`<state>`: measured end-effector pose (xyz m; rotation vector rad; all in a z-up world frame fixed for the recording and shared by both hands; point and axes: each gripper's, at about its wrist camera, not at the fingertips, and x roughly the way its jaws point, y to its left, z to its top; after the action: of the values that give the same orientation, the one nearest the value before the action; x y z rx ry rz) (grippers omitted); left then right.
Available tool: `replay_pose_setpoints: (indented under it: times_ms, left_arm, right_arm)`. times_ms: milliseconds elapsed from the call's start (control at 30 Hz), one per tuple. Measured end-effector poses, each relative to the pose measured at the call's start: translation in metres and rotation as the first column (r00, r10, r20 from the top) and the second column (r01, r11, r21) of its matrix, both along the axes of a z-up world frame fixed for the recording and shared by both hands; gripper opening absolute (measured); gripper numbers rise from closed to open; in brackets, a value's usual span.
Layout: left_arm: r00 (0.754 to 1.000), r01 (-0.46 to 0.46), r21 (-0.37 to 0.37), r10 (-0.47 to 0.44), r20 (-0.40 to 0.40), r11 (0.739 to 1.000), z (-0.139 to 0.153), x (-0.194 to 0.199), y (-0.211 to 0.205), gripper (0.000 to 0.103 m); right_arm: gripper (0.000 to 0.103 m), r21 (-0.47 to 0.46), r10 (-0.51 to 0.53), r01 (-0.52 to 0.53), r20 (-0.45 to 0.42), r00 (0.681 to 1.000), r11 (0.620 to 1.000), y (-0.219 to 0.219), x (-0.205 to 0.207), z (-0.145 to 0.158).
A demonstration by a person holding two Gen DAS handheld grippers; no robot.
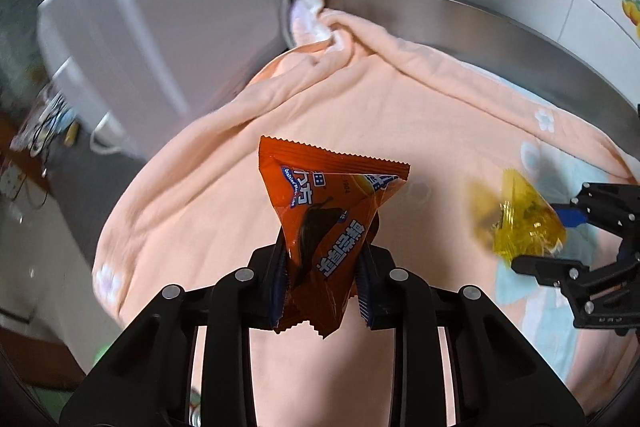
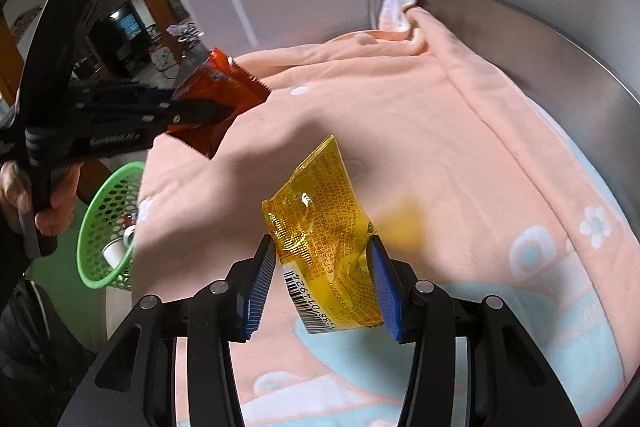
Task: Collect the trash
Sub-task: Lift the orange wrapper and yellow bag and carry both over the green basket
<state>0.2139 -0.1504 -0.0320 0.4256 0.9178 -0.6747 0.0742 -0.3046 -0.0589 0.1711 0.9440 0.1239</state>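
My left gripper (image 1: 322, 259) is shut on an orange snack wrapper (image 1: 328, 203) and holds it above the peach towel (image 1: 208, 195). The same wrapper shows in the right wrist view (image 2: 216, 87), held out at the left. My right gripper (image 2: 324, 259) is shut on a yellow wrapper (image 2: 324, 223) with a barcode, lifted over the towel. In the left wrist view the right gripper (image 1: 560, 239) sits at the right edge with the yellow wrapper (image 1: 520, 223) in it. A green perforated basket (image 2: 108, 223) stands below the towel's left edge, with small items inside.
A white appliance (image 1: 160, 39) stands at the back left beside the towel. A bare metal surface (image 1: 460, 27) runs behind the towel along a tiled wall. Cluttered floor lies left of the appliance.
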Motion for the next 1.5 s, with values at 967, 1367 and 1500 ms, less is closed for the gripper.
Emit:
replay_pose_setpoints:
  times_ms: [967, 1367, 1500]
  left_arm:
    - [0.823, -0.565, 0.028, 0.566, -0.043, 0.825, -0.028, -0.033, 0.243, 0.027]
    - [0.711, -0.695, 0.116, 0.702, -0.041, 0.710, -0.054, -0.027, 0.310, 0.027]
    - [0.681, -0.721, 0.134, 0.731, -0.042, 0.680, -0.062, -0.028, 0.331, 0.027]
  right_arm:
    - [0.046, 0.092, 0.326, -0.325, 0.010, 0.945, 0.941, 0.164, 0.057, 0.003]
    - [0.046, 0.151, 0.389, -0.382, -0.019, 0.921, 0.912, 0.240, 0.090, -0.008]
    - [0.046, 0.183, 0.409, -0.395, -0.044, 0.911, 0.900, 0.264, 0.100, -0.018]
